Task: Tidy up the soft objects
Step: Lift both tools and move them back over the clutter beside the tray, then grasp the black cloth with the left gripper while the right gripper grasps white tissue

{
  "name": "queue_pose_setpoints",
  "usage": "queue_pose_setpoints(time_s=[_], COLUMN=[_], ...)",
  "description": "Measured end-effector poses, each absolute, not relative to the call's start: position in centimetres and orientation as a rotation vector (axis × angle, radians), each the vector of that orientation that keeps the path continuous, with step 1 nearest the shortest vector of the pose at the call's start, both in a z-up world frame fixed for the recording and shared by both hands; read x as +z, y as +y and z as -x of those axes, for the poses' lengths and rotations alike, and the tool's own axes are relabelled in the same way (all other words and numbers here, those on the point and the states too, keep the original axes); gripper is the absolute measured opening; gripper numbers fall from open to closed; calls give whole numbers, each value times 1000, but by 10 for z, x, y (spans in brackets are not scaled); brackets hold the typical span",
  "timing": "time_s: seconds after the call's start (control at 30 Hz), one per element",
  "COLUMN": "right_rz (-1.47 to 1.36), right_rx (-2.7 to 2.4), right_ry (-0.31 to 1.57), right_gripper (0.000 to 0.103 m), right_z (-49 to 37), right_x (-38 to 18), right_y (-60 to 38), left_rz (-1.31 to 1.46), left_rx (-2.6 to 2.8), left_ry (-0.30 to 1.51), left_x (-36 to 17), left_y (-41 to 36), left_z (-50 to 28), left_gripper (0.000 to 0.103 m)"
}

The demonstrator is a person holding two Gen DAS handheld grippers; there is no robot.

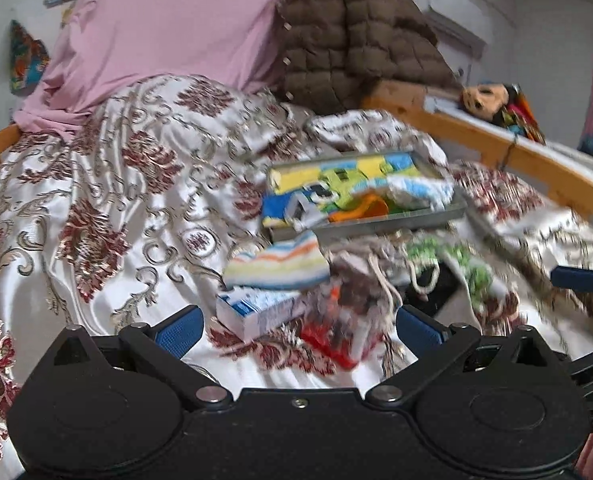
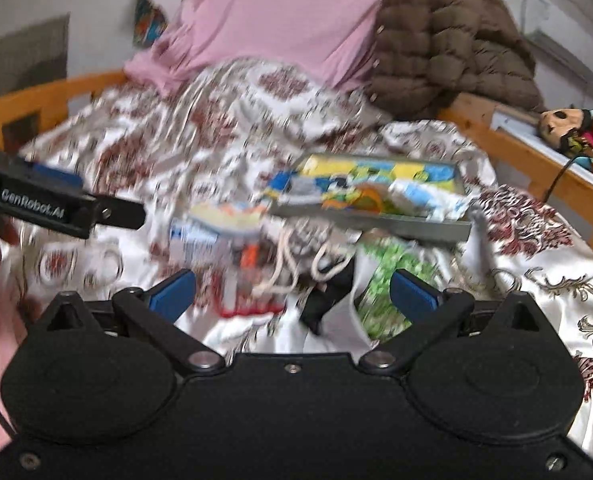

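A grey tray (image 1: 376, 227) on the bed holds several colourful folded cloths; it also shows in the right wrist view (image 2: 416, 229). In front of it lie a striped cloth (image 1: 278, 262), a blue-and-white box (image 1: 256, 312), a red packet (image 1: 336, 340), a drawstring bag (image 1: 376, 276) and a green-patterned cloth (image 1: 464, 264). My left gripper (image 1: 300, 328) is open and empty just before the box and packet. My right gripper (image 2: 292, 292) is open and empty over the drawstring cords (image 2: 296, 268), a black item (image 2: 328, 296) and the green-patterned cloth (image 2: 392, 280). Both views are blurred.
The bed has a white and red patterned cover (image 1: 96, 208) and a wooden rail (image 1: 528, 160). A pink cloth (image 1: 168, 28) and a brown puffer jacket (image 1: 356, 36) are piled at the back. A doll (image 1: 492, 100) lies on the ledge at right.
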State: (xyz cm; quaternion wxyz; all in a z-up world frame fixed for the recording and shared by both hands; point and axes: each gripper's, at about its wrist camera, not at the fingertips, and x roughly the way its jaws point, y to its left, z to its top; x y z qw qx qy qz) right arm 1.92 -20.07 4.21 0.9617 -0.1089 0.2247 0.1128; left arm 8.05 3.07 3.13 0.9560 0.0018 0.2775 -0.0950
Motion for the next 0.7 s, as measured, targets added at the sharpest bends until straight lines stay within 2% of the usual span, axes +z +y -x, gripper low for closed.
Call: queue_pose_setpoints(time_s=[0.33,0.7], right_rz=[93,-187], right_rx=[159,105], right_ry=[616,718], right_gripper=[102,102], right_z=[-42,-73], right_x=[32,29], right_y=[-220,-273], left_rz=[-66,-231], left_rx=[-262,-391], left_ry=[638,554], left_x=[16,1], left_y=[12,-19], left_z=[-104,-130], left_gripper=[102,102])
